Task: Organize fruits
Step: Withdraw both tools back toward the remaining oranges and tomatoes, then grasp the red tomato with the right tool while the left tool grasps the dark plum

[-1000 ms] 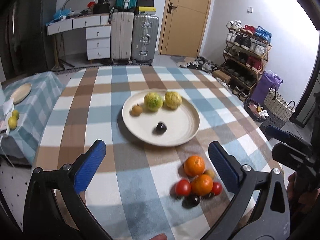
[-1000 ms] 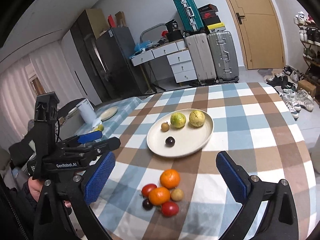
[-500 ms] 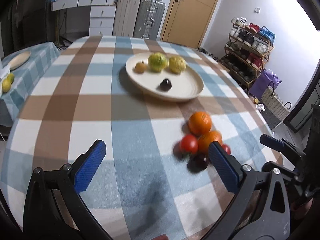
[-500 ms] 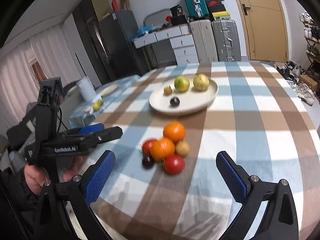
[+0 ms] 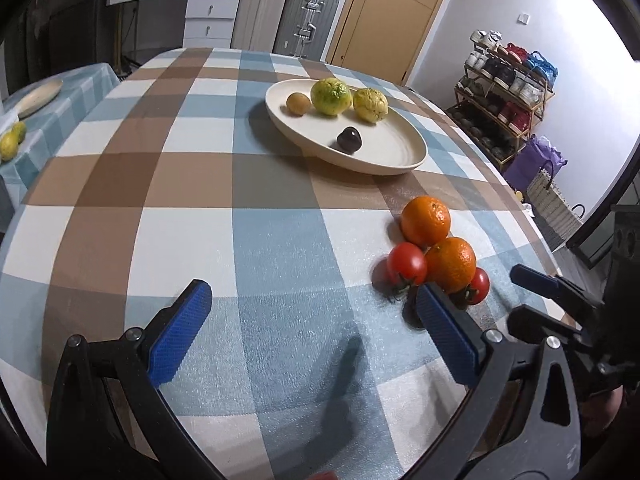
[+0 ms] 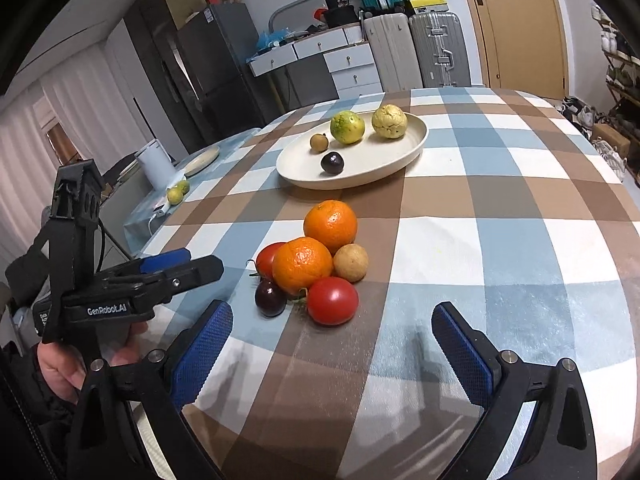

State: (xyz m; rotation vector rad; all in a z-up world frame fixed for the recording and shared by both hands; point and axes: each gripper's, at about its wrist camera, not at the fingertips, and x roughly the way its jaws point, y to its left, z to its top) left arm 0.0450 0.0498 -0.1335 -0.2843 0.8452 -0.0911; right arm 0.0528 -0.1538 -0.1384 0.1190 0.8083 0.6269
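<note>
Right claw (image 6: 332,344) wide, empty, low over checked tabletop (image 6: 500,248). Left claw (image 5: 312,320) wide, empty. Fruit pile (image 6: 316,260) just ahead of right claw. Plate (image 6: 380,168) beyond pile, holding four fruits. Far: suitcases (image 6: 416,52), door (image 6: 516,20). Versus earlier frame: both claws lower, nearer pile.
</note>
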